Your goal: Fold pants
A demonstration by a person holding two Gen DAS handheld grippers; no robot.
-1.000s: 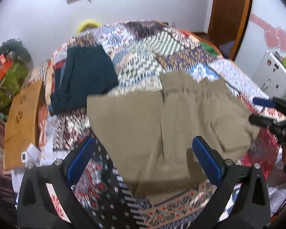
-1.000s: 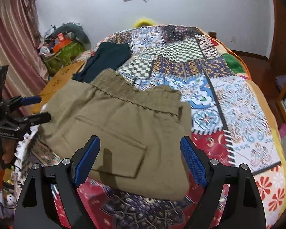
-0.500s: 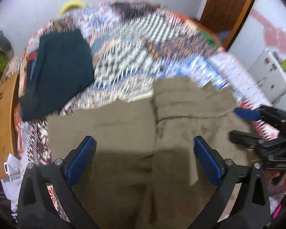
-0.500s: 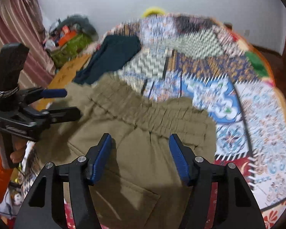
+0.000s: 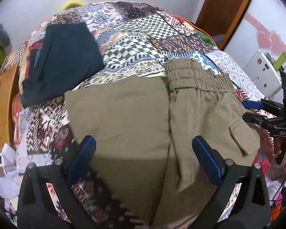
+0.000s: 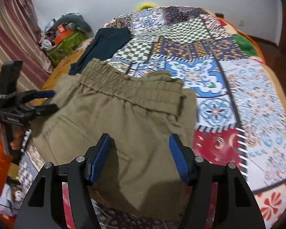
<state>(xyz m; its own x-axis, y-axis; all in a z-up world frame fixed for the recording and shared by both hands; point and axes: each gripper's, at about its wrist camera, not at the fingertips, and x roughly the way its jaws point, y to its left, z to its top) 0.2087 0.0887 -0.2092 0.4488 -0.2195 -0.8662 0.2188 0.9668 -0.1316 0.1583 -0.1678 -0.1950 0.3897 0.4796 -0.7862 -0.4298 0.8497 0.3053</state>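
Left wrist view has the left gripper (image 5: 143,156) spread wide, its blue pads (image 5: 82,158) apart above the olive pants (image 5: 124,118) with nothing pinched between them; whether the pads touch the cloth I cannot tell. The pants lie folded on the patchwork bedspread (image 5: 135,43), elastic waistband (image 5: 196,76) toward the far side and a flapped pocket (image 5: 238,141) to the right. At the right edge of that view the right gripper (image 5: 255,110) comes in sideways, fingers parted by a narrow gap near the pants' edge.

Right wrist view shows the right gripper (image 6: 140,156) partly spread, narrower than the left, fingers poised over the pants (image 6: 124,118) and gripping nothing. The left gripper (image 6: 45,101) sits at the left, by the pants' side edge.

A dark teal garment (image 5: 63,61) lies folded on the bedspread beyond the pants, just apart from them. A green bag (image 6: 66,43) with orange items on top stands by the striped curtain (image 6: 13,43).
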